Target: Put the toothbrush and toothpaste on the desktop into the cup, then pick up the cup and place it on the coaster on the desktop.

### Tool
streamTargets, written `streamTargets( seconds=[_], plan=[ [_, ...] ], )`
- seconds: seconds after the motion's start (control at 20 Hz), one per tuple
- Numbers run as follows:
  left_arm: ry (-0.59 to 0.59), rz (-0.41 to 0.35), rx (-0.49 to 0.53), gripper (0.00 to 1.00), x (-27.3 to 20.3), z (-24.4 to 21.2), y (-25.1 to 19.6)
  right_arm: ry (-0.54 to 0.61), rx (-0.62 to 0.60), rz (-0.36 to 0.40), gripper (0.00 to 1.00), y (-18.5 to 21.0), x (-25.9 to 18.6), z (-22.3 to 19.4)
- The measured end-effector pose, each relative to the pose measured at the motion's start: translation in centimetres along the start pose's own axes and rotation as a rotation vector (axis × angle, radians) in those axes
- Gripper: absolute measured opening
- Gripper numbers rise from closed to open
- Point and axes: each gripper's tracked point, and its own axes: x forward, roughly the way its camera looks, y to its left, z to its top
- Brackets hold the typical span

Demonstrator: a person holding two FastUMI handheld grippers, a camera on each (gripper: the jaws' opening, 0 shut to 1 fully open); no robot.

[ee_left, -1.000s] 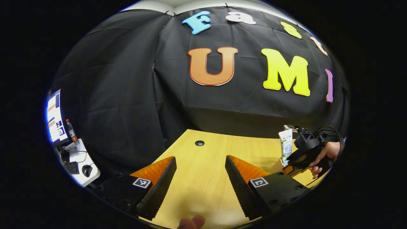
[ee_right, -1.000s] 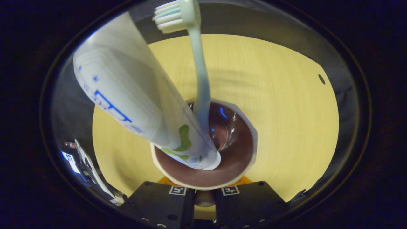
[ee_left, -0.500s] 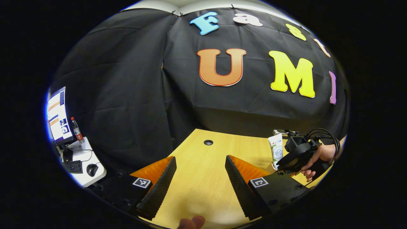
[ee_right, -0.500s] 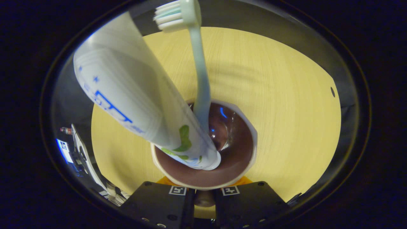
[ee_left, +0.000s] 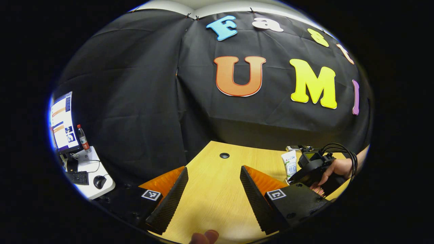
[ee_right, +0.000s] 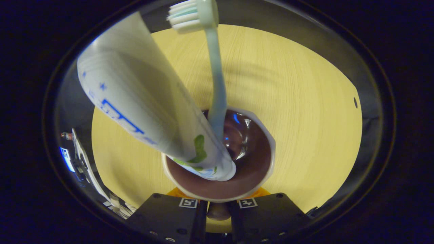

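Cup (ee_right: pixel 252 169): holds toothbrush (ee_right: pixel 217 91) and toothpaste (ee_right: pixel 135 98), right gripper (ee_right: pixel 218 206) clamped on its near rim above counter (ee_right: pixel 305 112). Left gripper (ee_left: pixel 213 189): fingers apart, empty.

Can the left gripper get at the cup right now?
Probably not: the left gripper hangs open over bare desk, while the cup sits far off in the right gripper.

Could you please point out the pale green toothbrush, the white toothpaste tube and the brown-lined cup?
pale green toothbrush (ee_right: pixel 217 84), right gripper view, mid-handle.
white toothpaste tube (ee_right: pixel 135 98), right gripper view, tube body.
brown-lined cup (ee_right: pixel 252 169), right gripper view, inner wall.
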Motion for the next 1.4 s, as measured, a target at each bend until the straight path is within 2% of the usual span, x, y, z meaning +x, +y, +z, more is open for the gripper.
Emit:
streamTargets(
  seconds=[0.15, 0.2, 0.3, 0.7, 1.0, 1.15, 1.3, 1.4],
  plan=[
    [-0.006, -0.015, 0.012, 0.97, 0.1, 0.4, -0.5, -0.021, -0.009, 0.015, 0.45, 0.6, -0.3, 0.3],
    [-0.009, -0.023, 0.017, 0.97, 0.0, 0.6, -0.8, -0.030, -0.010, 0.016, 0.60, 0.6, -0.6, 0.5],
    [-0.018, -0.034, 0.026, 0.97, -0.1, 1.2, -1.3, -0.058, -0.013, 0.011, 0.76, 0.5, -1.3, 0.7],
    [-0.092, -0.110, 0.027, 0.97, -2.1, 5.3, -5.6, -0.217, 0.001, 0.065, 0.81, -1.2, -8.0, -0.4],
    [-0.179, -0.225, 0.048, 0.96, -4.4, 9.4, -11.5, -0.422, 0.060, 0.062, 0.82, -6.7, -15.9, -3.9],
    [-0.208, -0.271, 0.048, 0.96, -6.0, 11.2, -14.5, -0.583, 0.117, 0.031, 0.82, -10.7, -20.8, -5.4],
    [-0.254, -0.304, 0.052, 0.96, -7.9, 13.9, -17.3, -0.835, 0.145, -0.036, 0.82, -15.0, -27.2, -5.9],
    [-0.271, -0.309, 0.058, 1.00, -8.7, 15.3, -18.8, -0.982, 0.145, -0.038, 0.82, -15.9, -30.7, -6.9]
  ],
)
